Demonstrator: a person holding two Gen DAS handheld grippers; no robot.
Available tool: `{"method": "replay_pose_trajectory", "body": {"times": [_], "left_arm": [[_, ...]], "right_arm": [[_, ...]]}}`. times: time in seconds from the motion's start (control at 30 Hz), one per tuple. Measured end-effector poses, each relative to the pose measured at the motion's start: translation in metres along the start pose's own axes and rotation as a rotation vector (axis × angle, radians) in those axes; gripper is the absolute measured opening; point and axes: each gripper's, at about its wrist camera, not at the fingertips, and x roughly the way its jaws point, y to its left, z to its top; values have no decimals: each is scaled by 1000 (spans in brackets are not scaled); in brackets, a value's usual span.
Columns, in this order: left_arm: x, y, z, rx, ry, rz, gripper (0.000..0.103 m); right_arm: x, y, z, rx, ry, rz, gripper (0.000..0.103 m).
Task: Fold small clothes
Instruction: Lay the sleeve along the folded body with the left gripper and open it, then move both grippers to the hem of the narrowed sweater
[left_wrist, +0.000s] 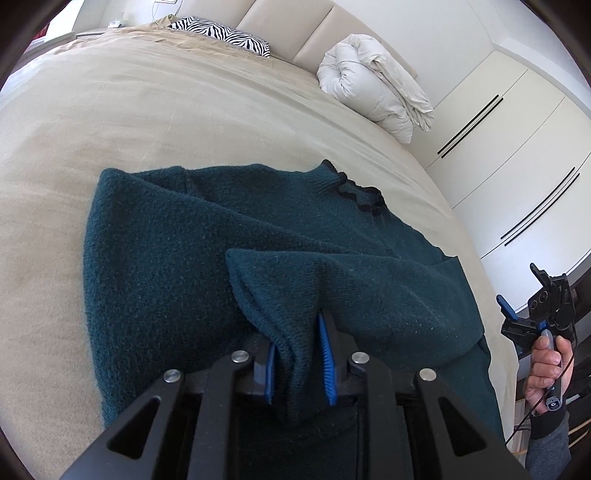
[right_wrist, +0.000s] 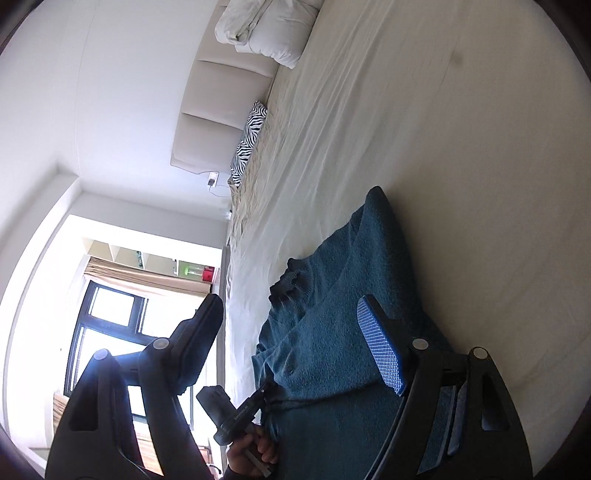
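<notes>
A dark teal knitted sweater (left_wrist: 166, 258) lies spread on a beige bed (left_wrist: 184, 110), its black-trimmed collar (left_wrist: 354, 192) towards the far right. A bunched fold of it stands up between the blue pads of my left gripper (left_wrist: 299, 365). The fold touches the left pad, and a thin gap shows at the right pad, so the jaws stand slightly open around it. My right gripper (left_wrist: 517, 282), held in a hand off the bed's right edge, is open and empty. In the right wrist view it (right_wrist: 291, 325) hovers wide open above the sweater (right_wrist: 332, 350).
A rolled white duvet (left_wrist: 369, 85) and a zebra pillow (left_wrist: 221, 35) lie at the headboard. White wardrobe doors (left_wrist: 517, 147) stand beside the bed. A window (right_wrist: 110, 314) is past the bed's other side. The hand holding the left gripper (right_wrist: 255, 450) shows low in the right wrist view.
</notes>
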Motion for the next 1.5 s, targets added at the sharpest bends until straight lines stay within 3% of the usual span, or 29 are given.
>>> {"method": "replay_pose_trajectory", "body": {"times": [0.27, 0.33, 0.63, 0.73, 0.87, 0.97, 1.0, 1.03, 1.07, 1.23, 1.37, 1.5], "left_arm": [[4, 2, -1, 12, -8, 0, 24], [4, 3, -1, 9, -11, -3, 24], [1, 4, -1, 9, -17, -5, 24], [0, 5, 0, 1, -12, -8, 24], [-6, 6, 4, -36, 16, -13, 25], [-26, -2, 5, -44, 13, 25, 50], [-36, -6, 4, -36, -3, 43, 64], [-48, -10, 2, -24, -26, 66, 71], [-60, -13, 0, -12, -48, 75, 71], [-119, -19, -40, 14, -63, 70, 71], [-154, -13, -99, -2, -23, 129, 71], [-179, 5, -159, -82, 13, 169, 71]], "right_arm": [[79, -26, 44, 64, 113, 34, 75], [89, -42, 44, 107, 147, -10, 75], [40, -52, -22, 14, 213, 30, 74], [16, -56, -48, -22, 203, 6, 74], [-22, -67, -68, 23, 169, -14, 74], [-55, -71, -78, 58, 128, -2, 75], [-64, -72, -81, 59, 114, 1, 75], [-74, -71, -85, 54, 101, -2, 75], [-82, -70, -90, 48, 91, -6, 75], [-113, -64, -117, -10, 72, -67, 75], [-128, -54, -142, -76, 70, -120, 75], [-146, -48, -164, -116, 63, -166, 75]]}}
